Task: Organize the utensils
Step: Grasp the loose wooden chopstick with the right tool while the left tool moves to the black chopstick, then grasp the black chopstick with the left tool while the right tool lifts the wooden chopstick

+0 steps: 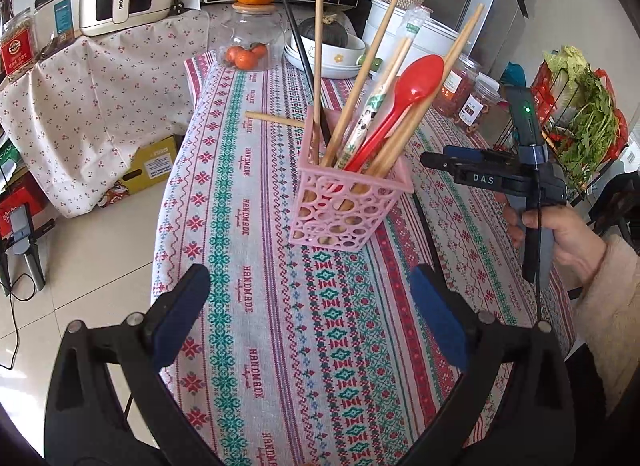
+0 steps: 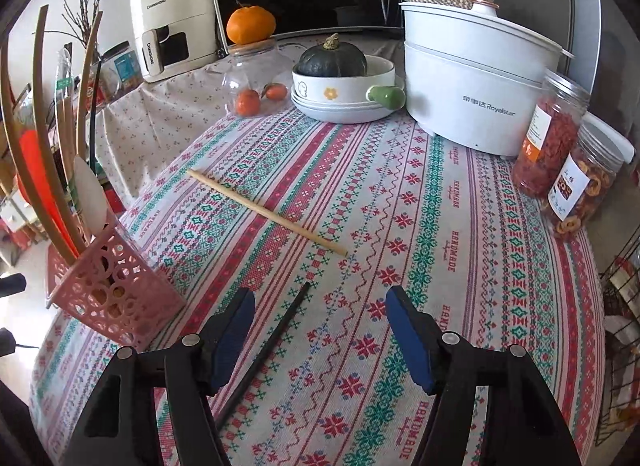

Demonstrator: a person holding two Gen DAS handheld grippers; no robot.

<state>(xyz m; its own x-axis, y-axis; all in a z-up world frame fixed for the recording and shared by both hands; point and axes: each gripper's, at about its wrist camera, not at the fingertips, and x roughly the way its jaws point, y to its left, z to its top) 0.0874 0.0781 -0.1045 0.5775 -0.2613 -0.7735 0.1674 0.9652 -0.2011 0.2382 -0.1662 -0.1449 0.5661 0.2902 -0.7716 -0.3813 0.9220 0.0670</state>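
My left gripper stands wide open above the cloth and holds nothing; the pink basket is just ahead of it. My right gripper is about half open, also empty, and a black chopstick lies on the cloth between its jaws, nearer the left pad, not gripped. From the left view I read "DAS" on the side of the right gripper. The basket holds wooden chopsticks, a red spoon and a wrapped pair. One loose wooden chopstick lies on the cloth past the black one. The cloth repeats the word "HANDMADE". Behind, the white cooker says "Royalstar", and the air fryer says "CHANGHONG".
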